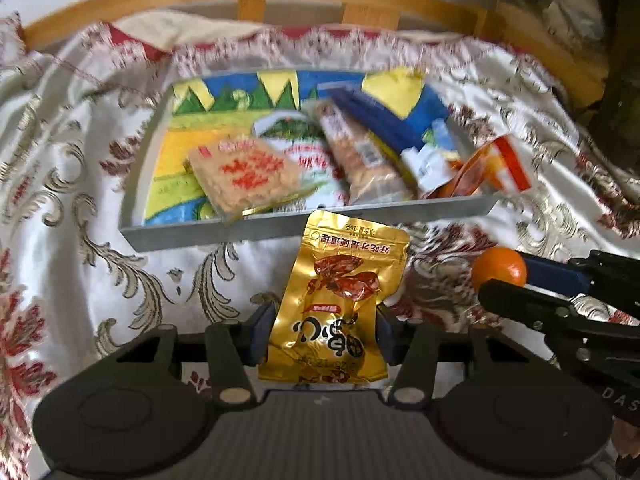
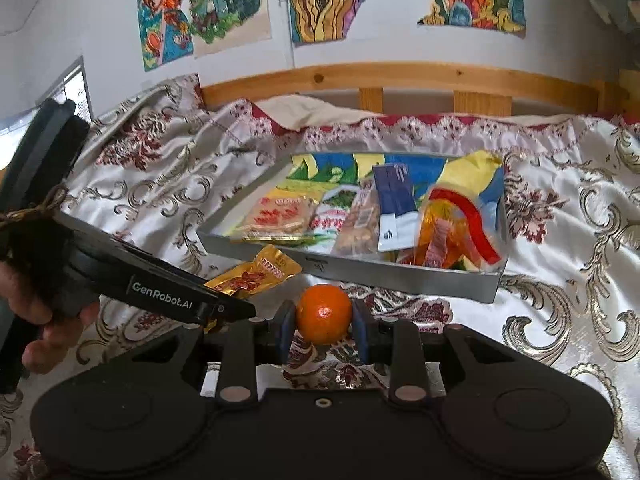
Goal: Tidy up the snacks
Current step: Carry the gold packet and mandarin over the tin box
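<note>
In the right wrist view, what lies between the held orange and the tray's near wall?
Only bare patterned bedspread. The orange, gripped by the right gripper, sits just short of the tray; the right wrist view shows that strip uncovered.

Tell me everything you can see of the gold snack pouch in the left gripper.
The gold snack pouch is a crinkled, shiny foil packet printed with red-brown food and dark lettering. It stands roughly upright between the left gripper's blue pads, which press its lower sides. Its sealed top edge reaches toward the gray tray's near wall, above the patterned cloth.
</note>
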The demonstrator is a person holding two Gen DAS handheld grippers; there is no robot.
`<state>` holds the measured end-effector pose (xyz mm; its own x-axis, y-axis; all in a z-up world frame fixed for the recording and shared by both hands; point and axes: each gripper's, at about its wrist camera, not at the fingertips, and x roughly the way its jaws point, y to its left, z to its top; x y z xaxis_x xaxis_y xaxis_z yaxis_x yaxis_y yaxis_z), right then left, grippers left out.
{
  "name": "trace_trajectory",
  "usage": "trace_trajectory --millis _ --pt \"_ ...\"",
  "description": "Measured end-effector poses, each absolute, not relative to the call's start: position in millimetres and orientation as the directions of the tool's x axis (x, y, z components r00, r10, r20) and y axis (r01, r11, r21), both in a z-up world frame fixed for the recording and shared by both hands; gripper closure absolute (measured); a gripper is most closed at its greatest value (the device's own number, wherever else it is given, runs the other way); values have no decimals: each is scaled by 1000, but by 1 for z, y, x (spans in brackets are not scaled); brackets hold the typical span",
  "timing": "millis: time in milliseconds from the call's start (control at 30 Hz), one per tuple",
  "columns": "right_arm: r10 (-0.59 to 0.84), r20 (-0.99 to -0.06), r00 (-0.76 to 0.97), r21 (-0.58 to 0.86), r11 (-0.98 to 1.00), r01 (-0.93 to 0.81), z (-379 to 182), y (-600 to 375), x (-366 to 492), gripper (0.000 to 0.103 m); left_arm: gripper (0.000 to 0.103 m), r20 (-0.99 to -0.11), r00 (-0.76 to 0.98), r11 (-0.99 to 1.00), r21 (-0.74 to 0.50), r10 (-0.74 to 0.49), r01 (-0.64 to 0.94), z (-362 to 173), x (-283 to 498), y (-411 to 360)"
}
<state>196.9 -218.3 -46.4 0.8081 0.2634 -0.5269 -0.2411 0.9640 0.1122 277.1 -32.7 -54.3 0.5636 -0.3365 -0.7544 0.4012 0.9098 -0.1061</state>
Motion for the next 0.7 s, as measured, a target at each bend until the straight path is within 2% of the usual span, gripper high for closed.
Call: trace_trajectory --millis 400,700 --pt "238 -409 881 128 971 -203 -8 -245 173 71 47 -647 691 937 -115 -322 329 16 260 -44" --pt "224 -348 910 117 974 -194 7 -256 192 71 47 -582 742 939 -129 -332 319 36 284 -69"
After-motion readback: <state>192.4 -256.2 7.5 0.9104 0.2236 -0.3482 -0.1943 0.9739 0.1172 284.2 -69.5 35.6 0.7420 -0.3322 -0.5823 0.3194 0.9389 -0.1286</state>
